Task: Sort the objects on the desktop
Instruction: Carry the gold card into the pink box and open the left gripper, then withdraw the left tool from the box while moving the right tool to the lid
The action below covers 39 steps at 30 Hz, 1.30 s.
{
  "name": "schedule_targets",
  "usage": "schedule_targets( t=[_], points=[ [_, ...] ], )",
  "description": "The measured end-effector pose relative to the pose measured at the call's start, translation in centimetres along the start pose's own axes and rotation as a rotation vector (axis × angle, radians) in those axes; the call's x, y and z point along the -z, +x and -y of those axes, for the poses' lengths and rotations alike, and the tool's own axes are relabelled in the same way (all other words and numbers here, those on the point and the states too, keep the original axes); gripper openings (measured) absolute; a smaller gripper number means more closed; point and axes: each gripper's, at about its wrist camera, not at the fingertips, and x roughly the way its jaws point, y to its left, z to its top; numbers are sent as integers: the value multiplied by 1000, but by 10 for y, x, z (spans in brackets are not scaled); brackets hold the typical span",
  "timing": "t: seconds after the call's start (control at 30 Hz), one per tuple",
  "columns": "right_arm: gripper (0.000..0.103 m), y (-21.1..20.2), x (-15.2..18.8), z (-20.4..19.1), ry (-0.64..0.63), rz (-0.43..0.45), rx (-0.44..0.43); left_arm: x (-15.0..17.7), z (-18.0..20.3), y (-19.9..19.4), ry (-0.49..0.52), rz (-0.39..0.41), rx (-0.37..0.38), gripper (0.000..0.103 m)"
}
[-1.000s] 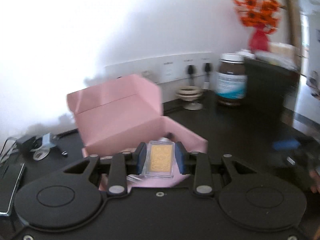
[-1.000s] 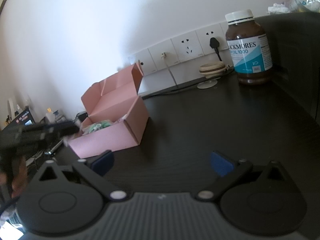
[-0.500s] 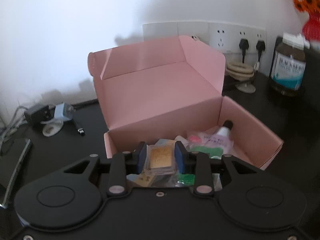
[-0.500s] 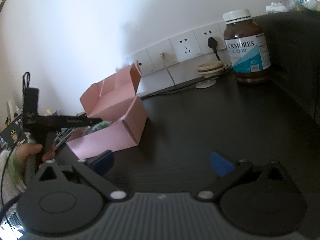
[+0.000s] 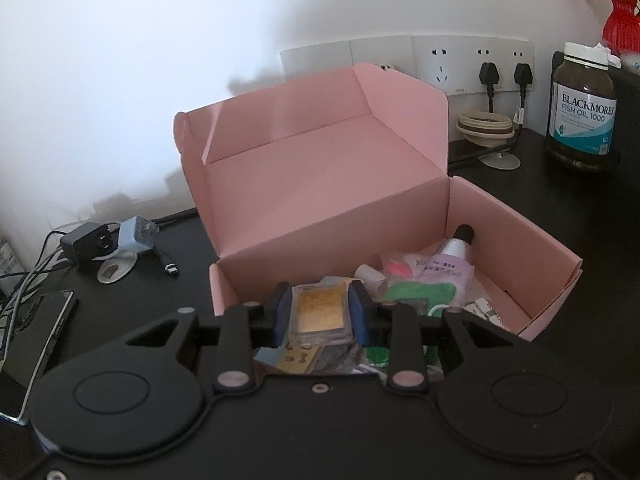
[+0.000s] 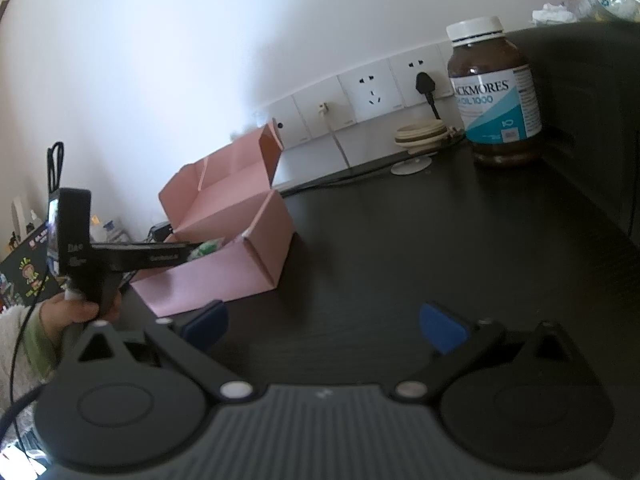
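My left gripper (image 5: pixel 319 314) is shut on a small clear case with a gold card (image 5: pixel 320 312) inside. It hangs just over the near left corner of an open pink cardboard box (image 5: pixel 320 184) on the black desk. Several small items lie in the box, among them a green packet (image 5: pixel 416 294) and a white tube with a dark cap (image 5: pixel 458 246). In the right wrist view the pink box (image 6: pixel 240 240) stands at the left, with the left gripper's body (image 6: pixel 132 258) reaching over it, held by a hand (image 6: pixel 76 312). My right gripper (image 6: pixel 324 326) is open and holds nothing, low over bare desk.
A brown fish oil bottle (image 5: pixel 582 104) stands at the back right beside a dark box (image 6: pixel 592 112). A beige cable reel (image 5: pixel 486 126) sits below wall sockets (image 5: pixel 440 64). Chargers and cables (image 5: pixel 108 242) and a phone (image 5: pixel 32 344) lie left of the box.
My left gripper has swung left and moved in over the pink box with the gold card case still held. The right gripper has barely moved.
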Motion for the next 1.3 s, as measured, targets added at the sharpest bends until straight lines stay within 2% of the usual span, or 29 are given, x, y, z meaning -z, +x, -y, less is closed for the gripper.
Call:
schedule_targets(
  t=[0.03, 0.07, 0.1, 0.17, 0.27, 0.37, 0.67, 0.9, 1.03, 1.17, 1.3],
  points=[
    [102, 0, 0, 0, -1, 0, 1, 0, 1, -1, 24, 20, -28, 43],
    [102, 0, 0, 0, -1, 0, 2, 0, 3, -4, 52, 44, -72, 65],
    [102, 0, 0, 0, 0, 0, 2, -1, 4, -8, 65, 76, -86, 85],
    [102, 1, 0, 0, 1, -3, 2, -2, 4, -18, 90, 140, -112, 103],
    [102, 1, 0, -1, -6, -6, 10, -3, -2, -32, 71, 175, -45, 103],
    [102, 2, 0, -1, -8, -11, 14, 0, -6, -42, 68, 185, -17, 103],
    [102, 4, -1, -3, -17, -19, 20, 31, -31, -65, 39, 178, 124, 103],
    [102, 13, -5, -6, -42, -78, 28, 29, -49, -44, -52, 150, 119, 103],
    [102, 17, -11, -3, -17, -119, 28, 34, -59, -37, -110, 153, 155, 103],
    [102, 24, -27, -7, -38, -166, 7, 36, -58, -32, -52, 130, 133, 103],
    [102, 37, -62, -21, -79, -175, -24, 36, -59, -29, -27, 122, 122, 103]
  ],
)
